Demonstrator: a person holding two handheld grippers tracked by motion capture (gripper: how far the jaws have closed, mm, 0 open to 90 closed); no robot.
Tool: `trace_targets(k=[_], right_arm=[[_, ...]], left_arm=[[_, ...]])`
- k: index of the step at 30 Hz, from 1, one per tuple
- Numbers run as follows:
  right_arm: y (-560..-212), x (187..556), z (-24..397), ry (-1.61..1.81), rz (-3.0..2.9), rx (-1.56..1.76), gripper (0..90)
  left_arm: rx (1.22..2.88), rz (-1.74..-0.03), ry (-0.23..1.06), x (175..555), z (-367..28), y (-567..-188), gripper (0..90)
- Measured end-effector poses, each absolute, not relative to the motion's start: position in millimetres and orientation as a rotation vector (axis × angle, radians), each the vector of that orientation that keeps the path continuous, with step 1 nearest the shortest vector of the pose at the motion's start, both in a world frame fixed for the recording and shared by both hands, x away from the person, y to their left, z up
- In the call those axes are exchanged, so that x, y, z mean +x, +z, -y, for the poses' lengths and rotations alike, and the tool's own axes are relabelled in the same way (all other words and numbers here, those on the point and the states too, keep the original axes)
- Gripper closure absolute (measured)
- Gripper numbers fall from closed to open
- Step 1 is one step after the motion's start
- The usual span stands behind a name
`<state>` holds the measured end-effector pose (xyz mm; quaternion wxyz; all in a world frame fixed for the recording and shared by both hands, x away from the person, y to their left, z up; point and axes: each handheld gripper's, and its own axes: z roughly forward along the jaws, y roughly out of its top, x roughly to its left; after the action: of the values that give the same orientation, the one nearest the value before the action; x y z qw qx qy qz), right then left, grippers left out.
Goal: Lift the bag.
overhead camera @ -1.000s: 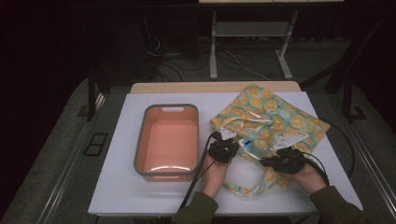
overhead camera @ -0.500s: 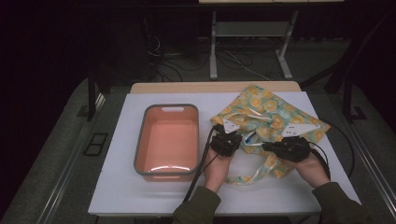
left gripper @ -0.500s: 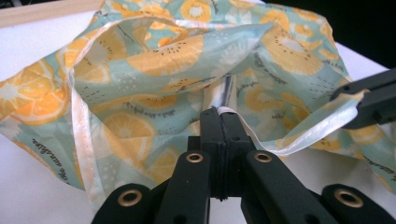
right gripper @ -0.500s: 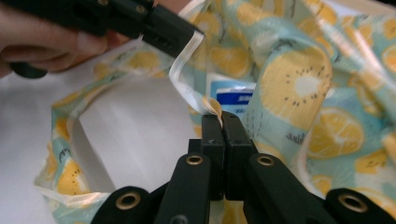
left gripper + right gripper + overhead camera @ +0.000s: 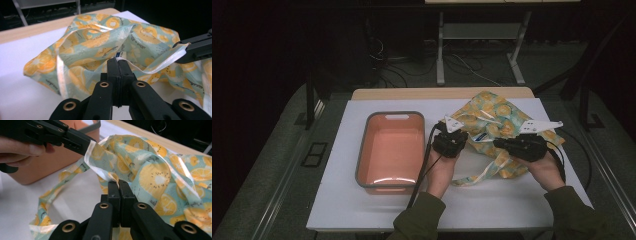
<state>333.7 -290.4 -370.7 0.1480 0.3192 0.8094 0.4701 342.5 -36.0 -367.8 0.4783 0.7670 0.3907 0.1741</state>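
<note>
Now, your surface: white table (image 5: 362,210), dark room.
Bag (image 5: 492,117): glossy, crumpled, citrus-printed.
Your left gripper (image 5: 117,61), right gripper (image 5: 118,183): clamped on its rim.

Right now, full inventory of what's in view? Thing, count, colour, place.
fabric bag: 1, pale green with orange citrus print and white trim, on the right half of the table, its near edge pinched by both grippers
bag strap: 1 loop, same print, lying on the sheet in front of the bag
tub: 1, salmon pink with grey rim, left of the bag, nothing in it
white sheet: 1, covers the tabletop
table: 1, light wood edge at the far side
left gripper: 1, black, jaws shut on the bag's white-trimmed edge
right gripper: 1, black, jaws shut on the same edge further along
sleeves: 2, olive green, bottom of the high view
</note>
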Motion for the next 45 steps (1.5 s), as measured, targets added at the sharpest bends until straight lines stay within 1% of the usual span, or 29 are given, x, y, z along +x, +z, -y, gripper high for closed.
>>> trace_targets(k=[5,10,15,24,30,40,45], right_arm=[[-362.1,334.0,293.7,1.387,-2.297,0.918,89.1],[-355.8,332.8,288.6,1.417,-2.284,0.889,89.0],[-349.0,334.0,285.5,1.435,-2.262,0.873,89.1],[-349.4,349.7,288.3,1.434,-2.228,0.912,89.1],[-353.2,369.3,286.2,1.389,-2.212,0.947,89.1],[-359.7,409.9,278.0,1.319,-2.197,1.053,89.1],[-370.3,427.1,276.3,1.264,-2.207,1.118,89.1]], left_arm=[[1.824,-0.936,0.444,341.2,26.2,-347.7,89.9],[1.774,-0.889,0.478,332.0,23.0,-324.1,89.9],[1.772,-0.853,0.523,327.3,25.0,-312.2,89.9],[1.791,-0.918,0.46,352.1,18.9,-328.0,89.8],[1.815,-0.969,0.412,377.4,19.0,-341.2,89.8],[1.862,-1.068,0.41,418.2,24.7,-352.6,89.8],[1.879,-1.084,0.393,427.6,29.2,-356.9,89.7]])
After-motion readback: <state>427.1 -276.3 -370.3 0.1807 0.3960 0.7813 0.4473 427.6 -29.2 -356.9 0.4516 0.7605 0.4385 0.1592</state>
